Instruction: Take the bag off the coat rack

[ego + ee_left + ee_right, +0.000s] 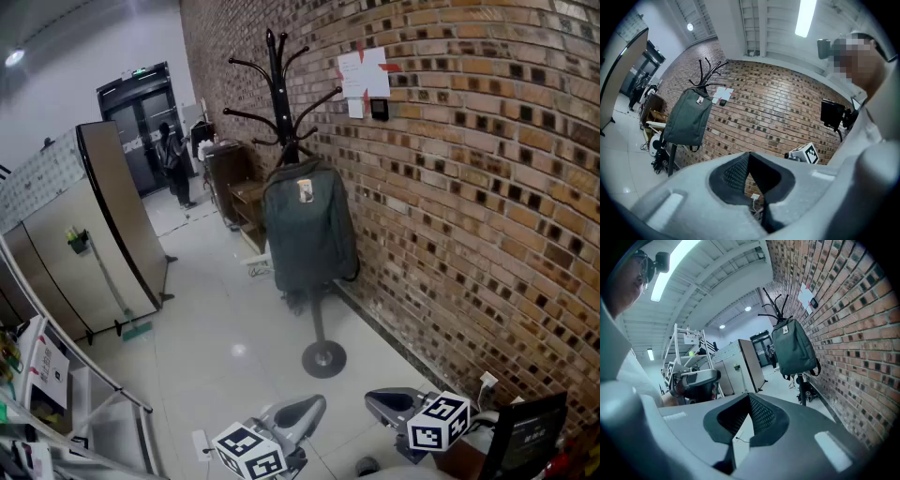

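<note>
A dark green backpack (307, 225) hangs from the black coat rack (278, 80), which stands on a round base (324, 359) close to the brick wall. The bag's lower part hides the rack's pole. Both grippers are low at the near edge of the head view, well short of the rack and touching nothing. My left gripper (305, 411) is shut and empty, and so is my right gripper (382, 403). In the left gripper view the bag (686, 117) hangs far off beyond the shut jaws (749, 157). The right gripper view shows the bag (793, 348) ahead on the right, past the shut jaws (749, 398).
A tall metal cabinet (103, 234) stands at the left. Wooden furniture (234, 187) sits behind the rack. A person (173, 161) stands by the far doors. A wire shelf unit (56, 394) is at the near left and a black screen (530, 431) at the near right.
</note>
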`<state>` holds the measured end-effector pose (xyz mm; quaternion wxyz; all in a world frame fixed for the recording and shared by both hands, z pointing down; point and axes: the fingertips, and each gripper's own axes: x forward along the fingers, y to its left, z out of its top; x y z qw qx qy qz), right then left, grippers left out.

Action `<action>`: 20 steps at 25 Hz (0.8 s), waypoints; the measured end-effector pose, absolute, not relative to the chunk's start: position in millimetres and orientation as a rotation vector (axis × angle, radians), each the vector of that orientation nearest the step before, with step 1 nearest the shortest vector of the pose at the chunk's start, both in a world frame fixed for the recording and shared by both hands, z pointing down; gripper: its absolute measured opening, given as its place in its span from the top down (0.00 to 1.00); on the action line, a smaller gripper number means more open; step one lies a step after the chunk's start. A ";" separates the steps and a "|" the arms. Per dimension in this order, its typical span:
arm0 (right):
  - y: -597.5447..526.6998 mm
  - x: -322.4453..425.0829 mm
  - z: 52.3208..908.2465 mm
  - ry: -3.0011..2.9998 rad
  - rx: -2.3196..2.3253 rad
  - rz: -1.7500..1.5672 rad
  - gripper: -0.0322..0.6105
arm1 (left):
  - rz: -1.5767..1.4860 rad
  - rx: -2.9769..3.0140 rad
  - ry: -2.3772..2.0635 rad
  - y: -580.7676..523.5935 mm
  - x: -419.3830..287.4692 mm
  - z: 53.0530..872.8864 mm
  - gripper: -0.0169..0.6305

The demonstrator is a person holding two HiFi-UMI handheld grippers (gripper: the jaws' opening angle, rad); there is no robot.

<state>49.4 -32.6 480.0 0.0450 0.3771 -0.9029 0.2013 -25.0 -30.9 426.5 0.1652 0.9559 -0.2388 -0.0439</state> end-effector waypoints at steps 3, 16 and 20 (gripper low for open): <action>-75.8 74.5 470.6 -2.766 1.170 0.601 0.95 | -0.106 2.743 -0.716 -74.1 -5.3 420.4 0.97; -215.5 134.6 398.1 -2.866 1.162 0.299 0.95 | -0.099 2.842 -0.939 -211.4 20.7 362.8 0.95; -250.4 125.5 371.8 -2.908 1.138 0.179 0.88 | -0.101 2.847 -0.991 -247.7 11.3 353.2 0.92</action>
